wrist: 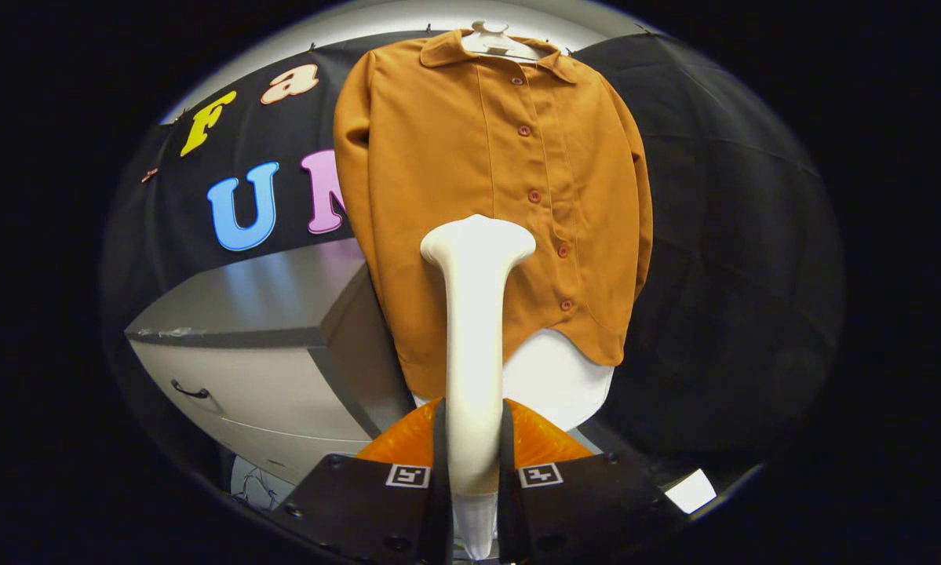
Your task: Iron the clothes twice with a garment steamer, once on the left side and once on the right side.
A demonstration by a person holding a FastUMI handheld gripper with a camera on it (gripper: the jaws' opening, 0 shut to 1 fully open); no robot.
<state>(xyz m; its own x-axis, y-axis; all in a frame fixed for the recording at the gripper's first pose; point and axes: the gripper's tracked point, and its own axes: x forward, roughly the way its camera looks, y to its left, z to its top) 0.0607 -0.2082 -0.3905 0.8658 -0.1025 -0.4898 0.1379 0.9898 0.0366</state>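
- The fingers (474, 479) were clamped on the handle of the garment steamer (476, 329), one on each side of it.
- The steamer stood upright between them, its wide head beyond the fingertips and against the lower front of the shirt (490, 204).
- The shirt, buttoned, hung on a hanger (495, 41) before the booth's dark wall, with a white panel (560, 380) showing below its hem.
- A grey cabinet (266, 369) with a drawer handle stood beside the shirt, just to its left.
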